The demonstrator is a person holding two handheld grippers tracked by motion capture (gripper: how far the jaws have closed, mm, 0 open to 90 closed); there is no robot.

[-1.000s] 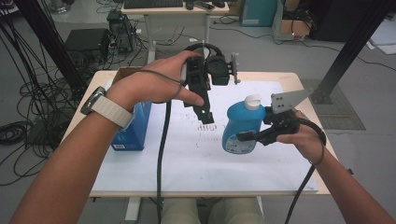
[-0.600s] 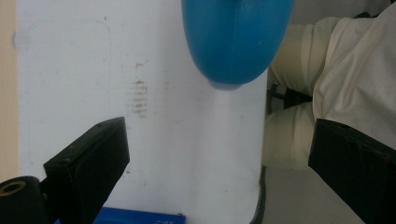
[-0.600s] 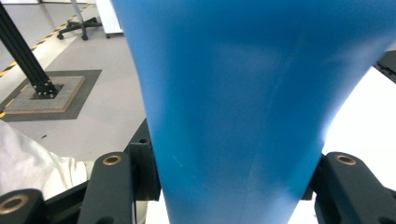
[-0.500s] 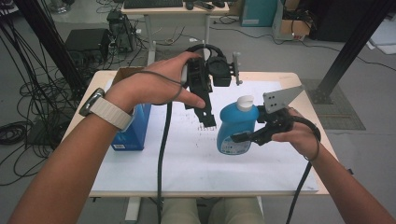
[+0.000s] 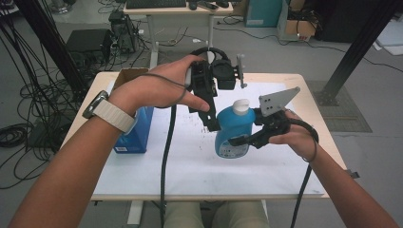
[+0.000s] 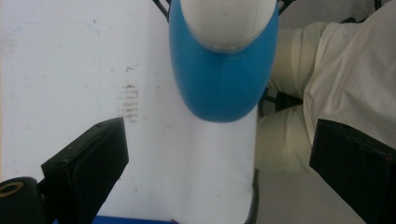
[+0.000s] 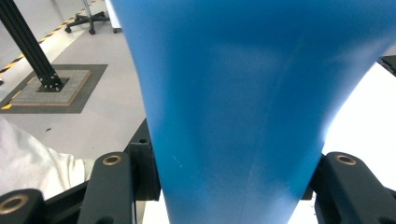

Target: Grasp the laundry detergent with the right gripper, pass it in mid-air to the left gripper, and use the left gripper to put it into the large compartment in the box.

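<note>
The right gripper (image 5: 237, 141) has its two black jaws clamped on the lower body of a blue bottle (image 5: 233, 132), one jaw on either side of it, which the right gripper view shows close up with the blue plastic (image 7: 243, 107) wedged between the pads. The right hand (image 5: 294, 137) holds that gripper from the side facing the table's right edge, with the grey three-cornered plate (image 5: 275, 100) standing above it. The bottle is tilted, its white cap (image 5: 241, 106) leaning toward the far edge, and it sits over the white sheet (image 5: 190, 166) roughly at the middle of the table (image 5: 313, 95); whether its base touches the sheet I cannot tell. Just beside the cap, on the far-left side of the bottle, the left gripper (image 5: 211, 124) hangs with its jaws pointing down and standing wide apart, nothing between them; in the left gripper view the cap (image 6: 229, 21) and blue shoulder lie ahead of those spread jaws, apart from them. The left hand (image 5: 157, 90), with a watch on a pale strap (image 5: 111, 114) at the wrist, grips it from above, and its black cable (image 5: 165, 166) trails down to the near edge. Near the left edge of the table stands a blue box (image 5: 135, 130), with a brown cardboard box (image 5: 128, 76) behind it at the far-left corner.
</note>
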